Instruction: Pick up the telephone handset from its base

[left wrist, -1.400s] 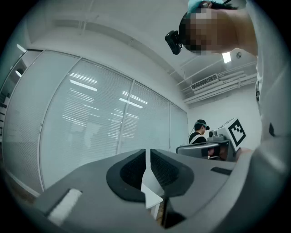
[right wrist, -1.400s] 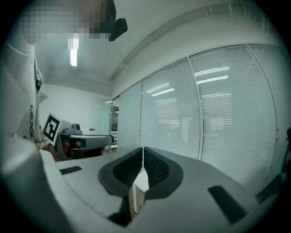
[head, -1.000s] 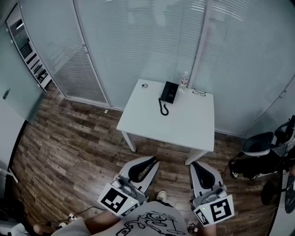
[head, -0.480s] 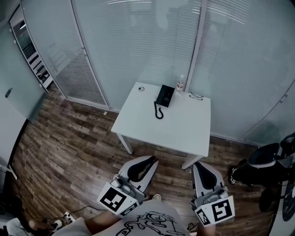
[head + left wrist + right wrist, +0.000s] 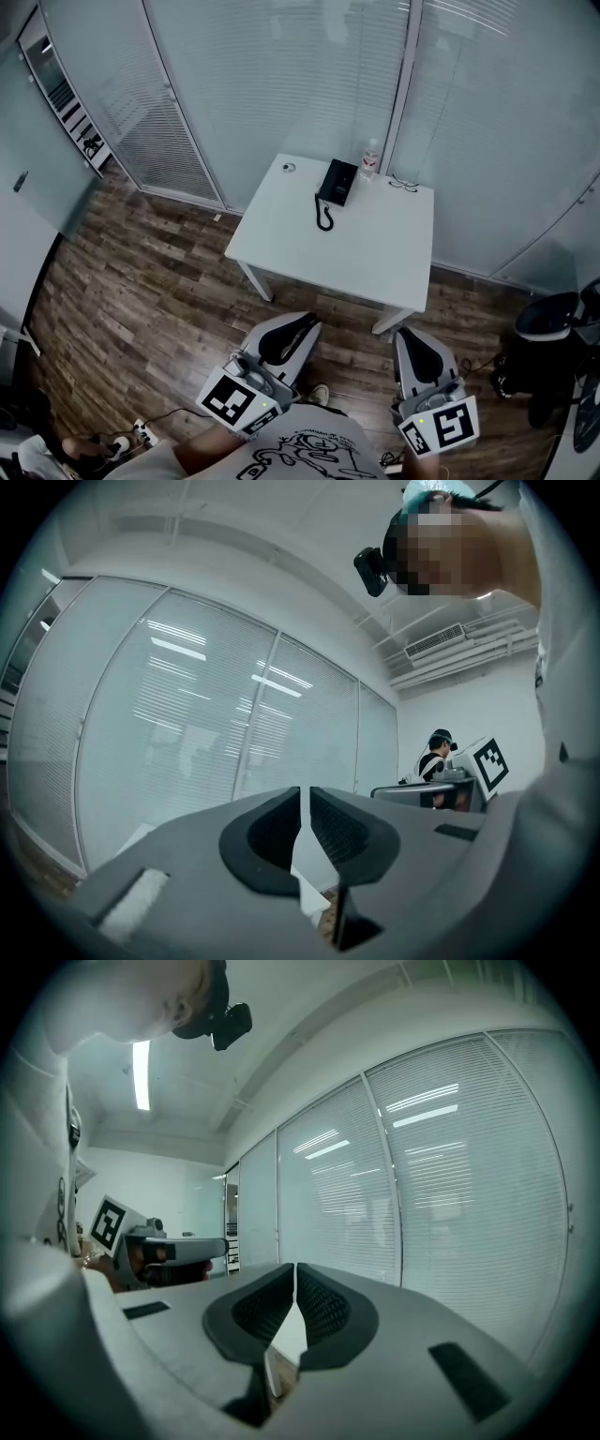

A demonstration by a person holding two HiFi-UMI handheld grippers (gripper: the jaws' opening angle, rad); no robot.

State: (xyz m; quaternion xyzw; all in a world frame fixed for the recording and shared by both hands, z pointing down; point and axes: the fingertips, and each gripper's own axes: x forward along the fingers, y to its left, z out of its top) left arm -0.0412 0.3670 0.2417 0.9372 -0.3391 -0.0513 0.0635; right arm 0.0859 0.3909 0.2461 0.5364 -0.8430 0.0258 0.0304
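One dark phone sits at the far edge of a white tabletop (image 5: 375,253), close to the glass wall (image 5: 281,84). The handset (image 5: 331,184) lies on its base (image 5: 344,177). From the head view the two read as one small black block, and a coiled cord (image 5: 323,217) trails from it toward the near side.

Two other things stand just beside the phone on its right: a small clear bottle (image 5: 371,155) and a pair of glasses (image 5: 403,185). A small round object (image 5: 289,168) lies near the far left corner; I cannot tell what it is.

Both grippers are low in the head view, over the wood floor (image 5: 159,281) and well apart from the tabletop. The left hand-held gripper (image 5: 286,339) has its jaws drawn together to a thin slit with nothing between them. The right hand-held gripper (image 5: 424,354) looks the same, closed and empty.

The step in hand appears to be the approach, with no reaching begun. The next move likely calls for coming up to the near edge, reaching across the bare tabletop, opening one pair of jaws and closing them around the handset's middle.

There is plenty of open room on the near half of the tabletop. The tight spots are the bottle, the glasses and the wall behind. A dark chair (image 5: 553,314) stands off to the right.
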